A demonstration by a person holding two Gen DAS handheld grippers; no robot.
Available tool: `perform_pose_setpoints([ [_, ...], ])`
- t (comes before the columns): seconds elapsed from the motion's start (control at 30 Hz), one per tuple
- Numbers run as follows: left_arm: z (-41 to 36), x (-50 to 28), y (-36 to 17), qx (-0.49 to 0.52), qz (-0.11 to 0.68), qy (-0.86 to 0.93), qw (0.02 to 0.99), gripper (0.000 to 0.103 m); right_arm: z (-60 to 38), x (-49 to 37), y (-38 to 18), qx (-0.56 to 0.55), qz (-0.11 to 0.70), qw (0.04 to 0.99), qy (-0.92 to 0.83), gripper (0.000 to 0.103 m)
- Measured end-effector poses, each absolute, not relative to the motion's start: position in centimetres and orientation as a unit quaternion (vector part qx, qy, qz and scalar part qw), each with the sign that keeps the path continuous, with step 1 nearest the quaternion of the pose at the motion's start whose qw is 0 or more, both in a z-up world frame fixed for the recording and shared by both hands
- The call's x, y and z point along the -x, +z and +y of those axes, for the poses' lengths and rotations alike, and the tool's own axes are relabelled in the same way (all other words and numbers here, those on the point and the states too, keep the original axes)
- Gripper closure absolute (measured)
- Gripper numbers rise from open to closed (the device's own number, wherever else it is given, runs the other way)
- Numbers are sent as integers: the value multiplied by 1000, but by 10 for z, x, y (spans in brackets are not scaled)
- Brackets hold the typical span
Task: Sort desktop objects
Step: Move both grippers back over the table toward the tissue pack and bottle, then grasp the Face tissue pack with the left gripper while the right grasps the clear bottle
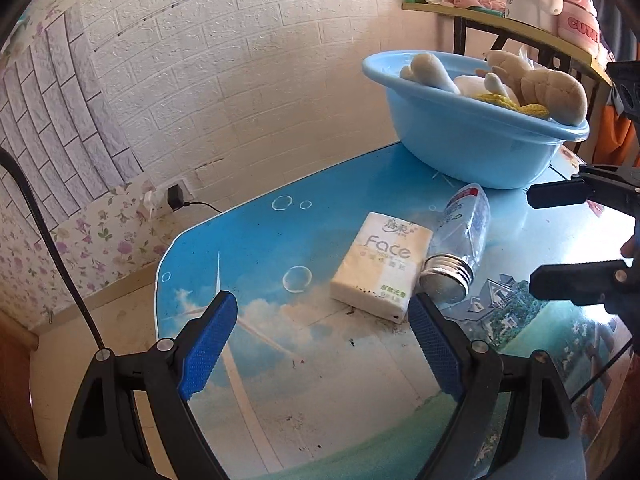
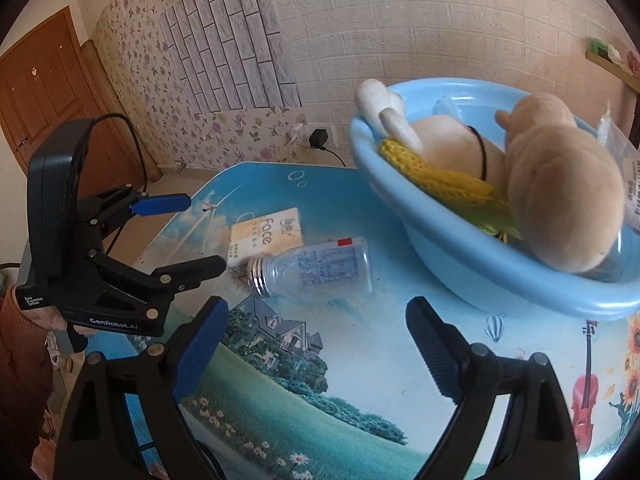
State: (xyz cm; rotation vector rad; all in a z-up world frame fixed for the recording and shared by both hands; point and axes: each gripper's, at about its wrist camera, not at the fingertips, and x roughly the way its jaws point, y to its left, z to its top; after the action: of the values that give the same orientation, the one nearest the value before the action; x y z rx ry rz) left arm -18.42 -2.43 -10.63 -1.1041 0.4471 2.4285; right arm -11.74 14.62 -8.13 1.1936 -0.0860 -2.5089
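Observation:
A white "Face" tissue pack (image 1: pixel 382 266) lies flat on the picture-printed table (image 1: pixel 256 240); it also shows in the right wrist view (image 2: pixel 266 236). A clear bottle with a silver screw cap (image 1: pixel 460 240) lies on its side against the pack; it shows in the right wrist view too (image 2: pixel 312 268). My left gripper (image 1: pixel 322 312) is open and empty, just short of the pack. My right gripper (image 2: pixel 316 316) is open and empty, just short of the bottle. Each gripper shows in the other's view: the right (image 1: pixel 556 240), the left (image 2: pixel 188 234).
A light blue basin (image 1: pixel 472 148) stands at the table's far side, holding plush toys (image 2: pixel 560 184), a yellow knit piece (image 2: pixel 440 176) and a plastic bag. A shelf (image 1: pixel 500 20) with a kettle stands behind. A charger (image 1: pixel 175 196) is plugged into the wall.

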Motion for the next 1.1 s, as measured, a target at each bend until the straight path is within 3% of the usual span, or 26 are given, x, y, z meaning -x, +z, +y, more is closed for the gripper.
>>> perform_pose_setpoints([
  [0.37, 1, 199, -125, 393, 207, 850, 283, 16, 127, 140, -91, -428, -6, 167, -888, 11],
  [0.4, 2, 200, -126, 397, 200, 848, 289, 20, 125, 141, -92, -428, -3, 166, -888, 11],
  [0.5, 3, 202, -127, 408, 173, 841, 309, 50, 125, 144, -93, -427, -3, 160, -890, 11],
  [0.67, -4, 192, -127, 407, 173, 843, 306, 52, 130, 148, -97, -433, -13, 163, -887, 12],
  [0.73, -7, 189, -127, 408, 172, 845, 298, 52, 129, 148, -100, -437, -15, 165, -884, 25],
  [0.8, -11, 185, -126, 411, 169, 849, 287, 52, 129, 147, -103, -445, -12, 171, -879, 46],
  [0.9, -19, 180, -125, 416, 156, 856, 265, 52, 130, 141, -101, -443, -4, 174, -880, 62],
  [1.0, -26, 173, -122, 417, 135, 866, 242, 52, 133, 132, -97, -440, -4, 182, -879, 69],
  [1.1, -29, 168, -124, 424, 117, 873, 210, 52, 138, 126, -95, -441, -9, 180, -879, 69],
])
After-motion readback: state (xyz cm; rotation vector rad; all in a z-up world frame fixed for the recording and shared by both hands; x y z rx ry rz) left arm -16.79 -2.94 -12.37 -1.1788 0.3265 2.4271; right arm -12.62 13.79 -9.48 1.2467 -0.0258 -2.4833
